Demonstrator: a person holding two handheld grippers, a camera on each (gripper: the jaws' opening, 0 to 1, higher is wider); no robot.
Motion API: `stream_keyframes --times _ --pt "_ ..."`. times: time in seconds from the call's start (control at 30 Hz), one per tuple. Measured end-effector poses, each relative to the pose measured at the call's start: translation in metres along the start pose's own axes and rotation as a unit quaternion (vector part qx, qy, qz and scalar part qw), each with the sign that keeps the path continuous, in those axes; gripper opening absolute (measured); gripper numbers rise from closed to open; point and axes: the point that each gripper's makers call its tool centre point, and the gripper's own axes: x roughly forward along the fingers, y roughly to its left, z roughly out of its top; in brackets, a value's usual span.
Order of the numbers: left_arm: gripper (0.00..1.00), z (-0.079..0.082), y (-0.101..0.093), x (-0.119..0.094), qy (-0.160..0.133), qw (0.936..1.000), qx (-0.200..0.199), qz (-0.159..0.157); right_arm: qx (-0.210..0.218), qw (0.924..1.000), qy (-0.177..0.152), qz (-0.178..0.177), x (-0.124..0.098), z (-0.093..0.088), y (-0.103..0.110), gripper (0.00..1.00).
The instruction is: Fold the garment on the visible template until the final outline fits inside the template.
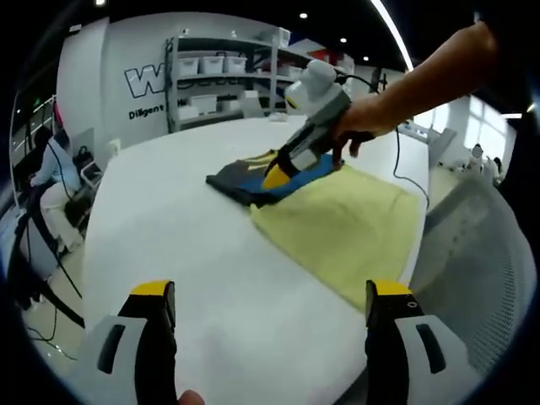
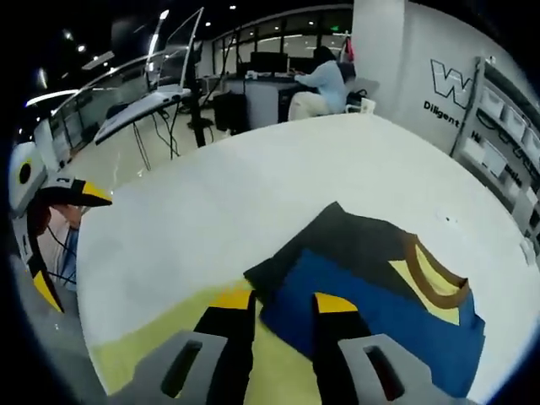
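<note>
Soft cloth, the folded garment (image 2: 371, 278) lies on the white table (image 1: 211, 278), partly over the yellow template (image 1: 346, 224). It looks light and limp, likely to sag. The right gripper (image 2: 283, 302) nips its edge; the left gripper (image 1: 270, 291) hangs released, apart.

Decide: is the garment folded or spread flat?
Folded: the garment lies as a compact stack of dark, blue and yellow layers by the right tongs.

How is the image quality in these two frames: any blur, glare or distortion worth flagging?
Left gripper view: strong fisheye bend, the table edge curves; ceiling strip lights glare; right gripper slightly soft. Right gripper view: same bending, even light, garment fairly sharp, soft shadow beneath the right gripper.
</note>
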Motion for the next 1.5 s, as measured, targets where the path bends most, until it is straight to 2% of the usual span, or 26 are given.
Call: stream_keyframes --times 0.1,0.2,0.43,0.53,0.67,0.77,1.0,1.23,1.37,1.5 --pt "0.89 0.002 -0.002 0.000 -0.003 1.0000 0.001 -0.001 0.009 0.9998 0.013 0.007 0.003 -0.011 0.007 0.20" --pt "0.89 0.004 -0.002 -0.001 -0.004 1.0000 0.003 0.000 0.000 0.9997 0.021 0.012 0.006 -0.016 0.017 0.20" --pt "0.89 0.000 -0.001 -0.006 0.002 1.0000 0.007 0.006 -0.004 0.9995 0.017 0.026 0.015 -0.012 0.037 0.23" --pt "0.90 -0.002 0.002 -0.009 0.003 0.9999 0.004 0.010 0.015 0.9993 0.021 0.025 0.019 -0.013 0.044 0.21" --pt "0.90 -0.003 0.004 -0.012 0.005 0.9999 0.004 0.014 0.014 0.9991 0.025 0.032 0.019 -0.016 0.048 0.20" --pt "0.90 -0.004 0.004 -0.015 0.006 0.9999 0.006 0.015 0.005 0.9991 0.022 0.037 0.011 -0.016 0.049 0.20" --pt "0.90 -0.003 0.001 -0.016 0.009 0.9998 0.013 0.014 0.000 0.9999 -0.003 0.016 -0.014 -0.012 0.020 0.19" --pt "0.90 0.002 -0.005 -0.011 0.010 0.9995 0.029 0.005 0.003 0.9999 -0.010 -0.011 -0.043 -0.023 -0.015 0.19" --pt "0.90 0.009 -0.007 -0.007 0.006 0.9995 0.030 -0.001 0.014 0.9993 -0.023 -0.027 -0.057 -0.023 -0.028 0.22" --pt "0.90 0.016 -0.011 -0.004 0.006 0.9990 0.043 -0.009 0.016 0.9991 -0.027 -0.029 -0.065 -0.026 -0.031 0.24"
